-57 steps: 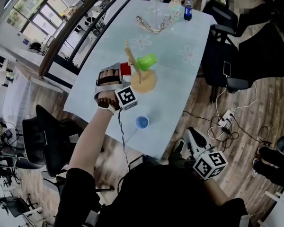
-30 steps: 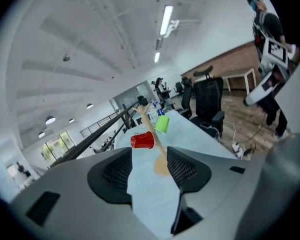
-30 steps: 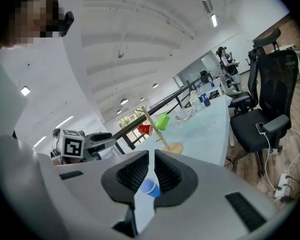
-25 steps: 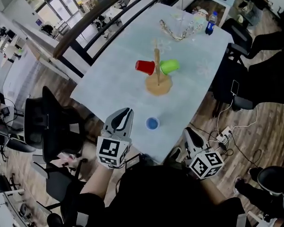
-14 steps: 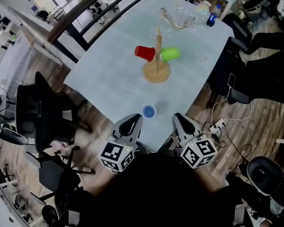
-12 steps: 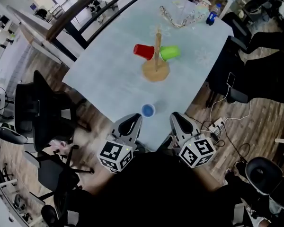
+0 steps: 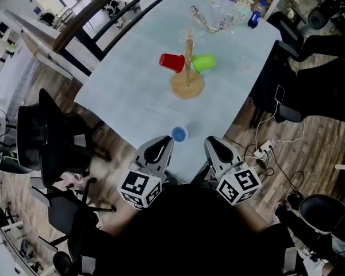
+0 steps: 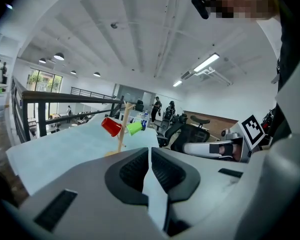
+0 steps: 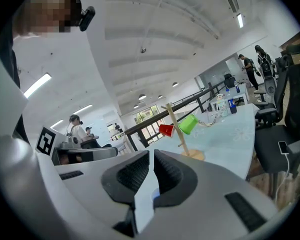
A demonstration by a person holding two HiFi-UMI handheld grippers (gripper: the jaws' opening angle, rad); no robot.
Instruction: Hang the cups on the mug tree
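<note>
A wooden mug tree stands mid-table on a round base. A red cup hangs on its left peg and a green cup on its right peg. A blue cup stands upright near the table's front edge. My left gripper and right gripper sit side by side just before that edge, both shut and empty, with the blue cup between and slightly beyond their tips. The left gripper view shows the tree with the red cup and green cup far ahead; the right gripper view shows the same tree.
The pale table carries a bottle and a lanyard at its far end. Office chairs stand at the left and right. Cables and a power strip lie on the wooden floor.
The left gripper, earlier at the tree with the red cup, has drawn back to the front edge; the red cup now hangs on the peg. The right gripper came up beside it.
</note>
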